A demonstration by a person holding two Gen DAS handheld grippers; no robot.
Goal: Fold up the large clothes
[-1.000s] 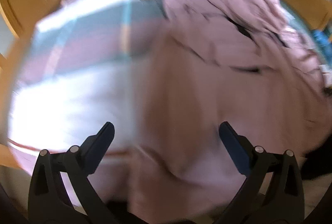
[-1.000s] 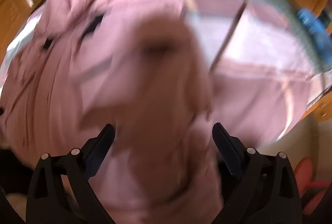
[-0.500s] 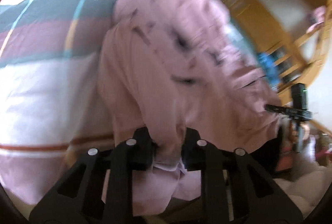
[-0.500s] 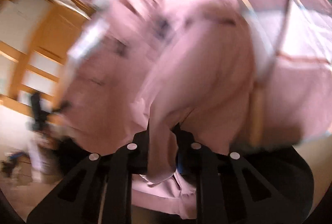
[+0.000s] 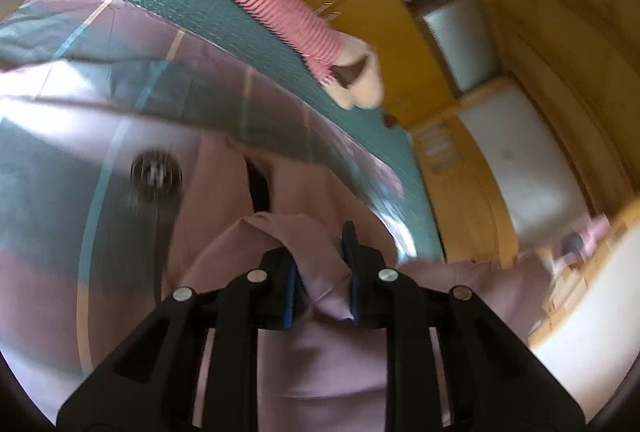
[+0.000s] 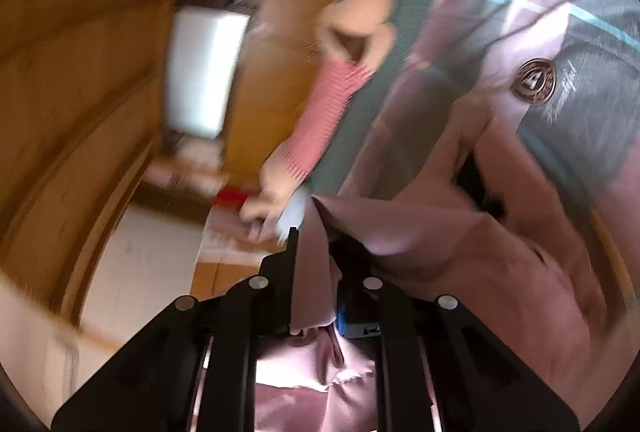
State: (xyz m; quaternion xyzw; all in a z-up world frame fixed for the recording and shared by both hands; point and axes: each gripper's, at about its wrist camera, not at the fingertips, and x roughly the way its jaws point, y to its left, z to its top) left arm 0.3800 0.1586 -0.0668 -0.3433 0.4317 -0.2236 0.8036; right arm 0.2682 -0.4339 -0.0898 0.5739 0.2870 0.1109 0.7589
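Garment: pink garment [image 5: 320,372] is pinched at two edges so it can hang and spread for a fold.
Left gripper: left gripper [image 5: 322,280] is clamped on a bunched fold between its pads; cloth drapes below it.
Right gripper: right gripper [image 6: 316,272] likewise pinches an edge; cloth trails to its right.
Bedspread: striped bedspread [image 5: 80,112] lies ahead, probably the laying surface.

The pink garment [image 5: 316,264] is thin matt woven cloth that creases softly; the striped bedsheet [image 5: 120,104] beneath is smooth cloth with a slight sheen. The mat [image 5: 224,20] is green with an embossed texture. Gripper fingers [image 5: 276,272] are matt black plastic with bright metal pins; the cabinets [image 5: 472,200] are satin wood.
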